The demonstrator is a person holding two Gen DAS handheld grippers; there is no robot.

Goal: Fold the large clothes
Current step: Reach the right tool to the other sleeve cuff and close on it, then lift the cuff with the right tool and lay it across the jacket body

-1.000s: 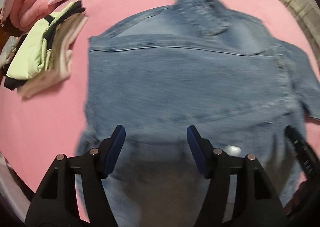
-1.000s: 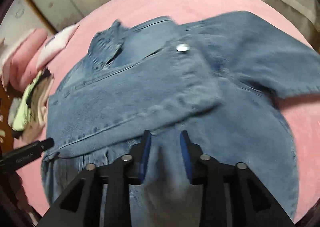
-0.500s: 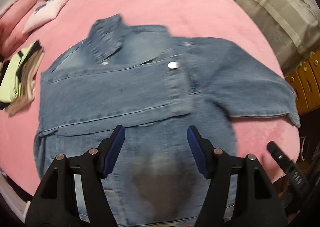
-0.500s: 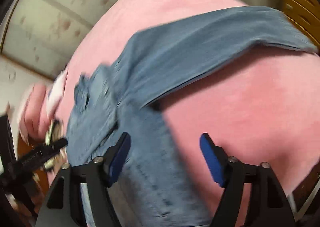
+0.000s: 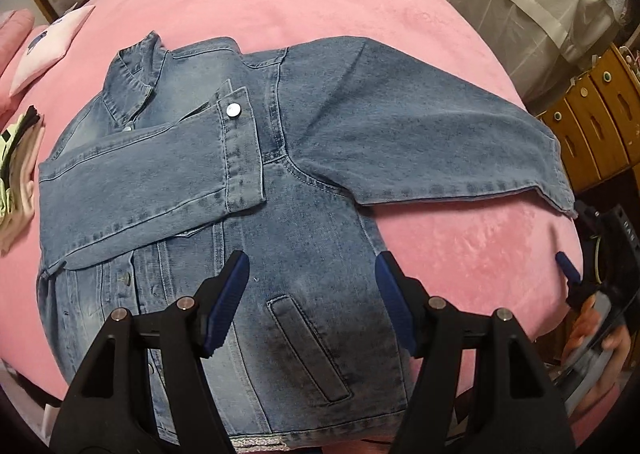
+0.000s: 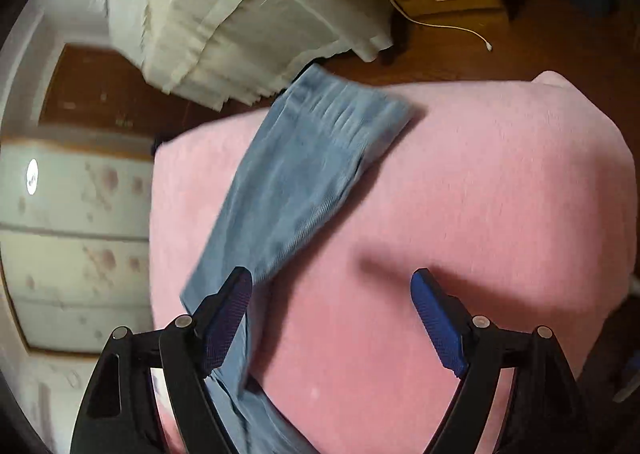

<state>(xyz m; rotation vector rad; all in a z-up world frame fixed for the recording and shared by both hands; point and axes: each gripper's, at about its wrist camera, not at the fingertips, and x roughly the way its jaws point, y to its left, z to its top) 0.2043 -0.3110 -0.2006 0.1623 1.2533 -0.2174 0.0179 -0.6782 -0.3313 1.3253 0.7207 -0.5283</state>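
Whole denim jacket (image 5: 248, 190) under gaping left hand-held gripper (image 5: 312, 306), sleeve (image 6: 296, 182) only beside gaping right hand-held gripper (image 6: 332, 318)

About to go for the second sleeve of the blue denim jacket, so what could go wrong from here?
1. The unfolded sleeve ends near the edge of the pink bed cover; a missed grab could push its cuff off.
2. Dragging that sleeve may disturb the sleeve already folded across the chest.
3. The right hand-held gripper is open over bare cover, beside the sleeve, and could pinch the cover.
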